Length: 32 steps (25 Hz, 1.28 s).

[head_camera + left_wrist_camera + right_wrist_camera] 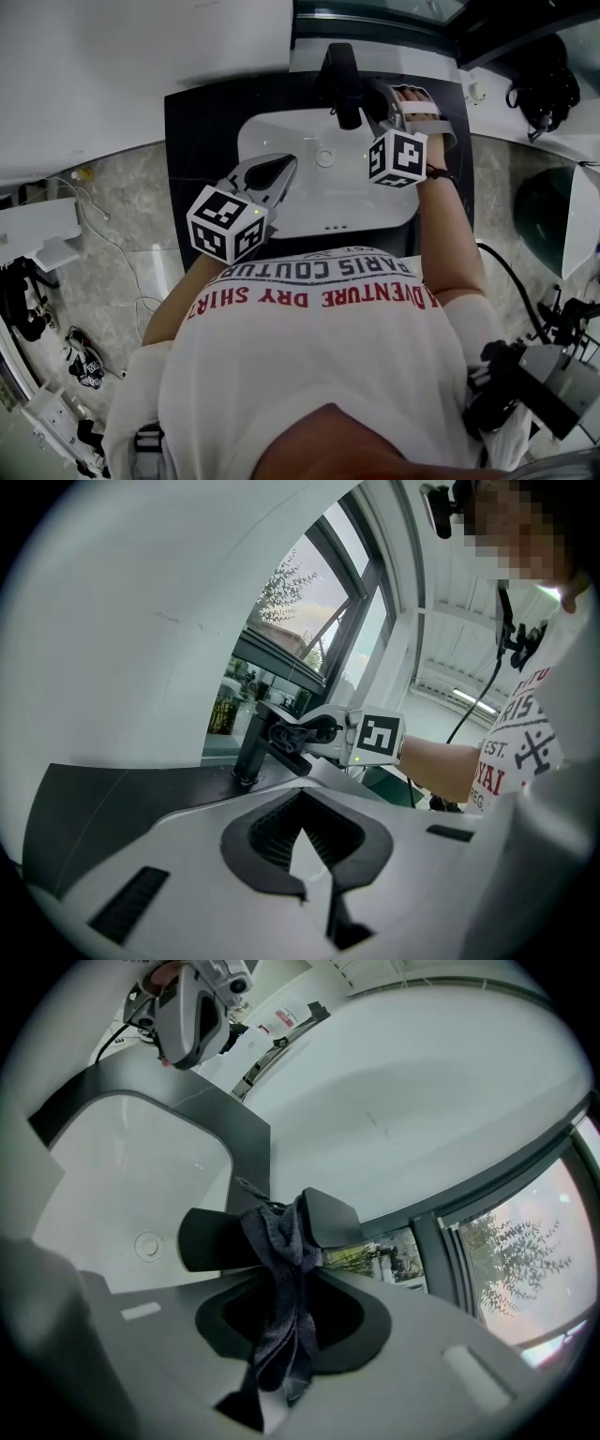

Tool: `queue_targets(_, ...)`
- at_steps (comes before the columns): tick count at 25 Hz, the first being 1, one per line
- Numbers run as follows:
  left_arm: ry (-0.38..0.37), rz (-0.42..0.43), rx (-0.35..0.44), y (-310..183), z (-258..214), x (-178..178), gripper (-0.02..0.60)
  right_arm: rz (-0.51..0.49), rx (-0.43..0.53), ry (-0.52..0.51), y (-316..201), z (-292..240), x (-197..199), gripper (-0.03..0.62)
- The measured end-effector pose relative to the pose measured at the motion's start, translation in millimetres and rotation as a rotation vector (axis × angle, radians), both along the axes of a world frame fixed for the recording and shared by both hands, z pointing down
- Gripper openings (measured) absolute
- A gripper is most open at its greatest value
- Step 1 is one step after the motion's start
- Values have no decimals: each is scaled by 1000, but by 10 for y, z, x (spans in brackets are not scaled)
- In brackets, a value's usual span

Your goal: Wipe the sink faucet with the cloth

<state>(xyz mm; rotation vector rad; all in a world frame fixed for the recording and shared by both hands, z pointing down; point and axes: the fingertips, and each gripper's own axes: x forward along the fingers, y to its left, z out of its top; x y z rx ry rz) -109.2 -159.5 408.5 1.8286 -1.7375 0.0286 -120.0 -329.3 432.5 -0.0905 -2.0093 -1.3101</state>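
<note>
Now the right gripper (291, 1279) pinches the dark cloth (279, 1335) against the black faucet (206, 1239), the left gripper (305, 832) hangs closed and empty over the sink (281, 141), and a dangling fold could snag and pull free.

A dark countertop (202, 122) fills the upper middle of the head view, with a white sink basin (281, 141) sunk into it. The basin's round drain (324, 157) sits toward its back. A black faucet (342, 84) stands on the countertop at the basin's far edge, at top centre. A grey stone-patterned floor (122, 206) lies to the left of the countertop; a thin white cable (117, 251) trails across it at the left
</note>
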Motion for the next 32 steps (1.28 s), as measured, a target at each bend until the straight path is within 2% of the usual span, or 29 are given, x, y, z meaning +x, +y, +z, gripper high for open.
queue_targets(6,4,-13,-5,-35,42,-46,2,30,-11,-22,-80,-27,-196,77)
queue_targets(14,5,-20,-7,-31,60,-74,2,48,-34,-41,-95,-55,-228,77)
queue_targets(20,0,-9,-2,-28,20,-40,2,44,-22,-80,-33,-154,-147,77)
queue_targets(28,-3,6,8,50,-27,60,2,49,-34,-92,221,-202,167,77)
queue_targets(32,-2,6,6,83,-21,80,2,64,-42,-104,205,-221,151,77)
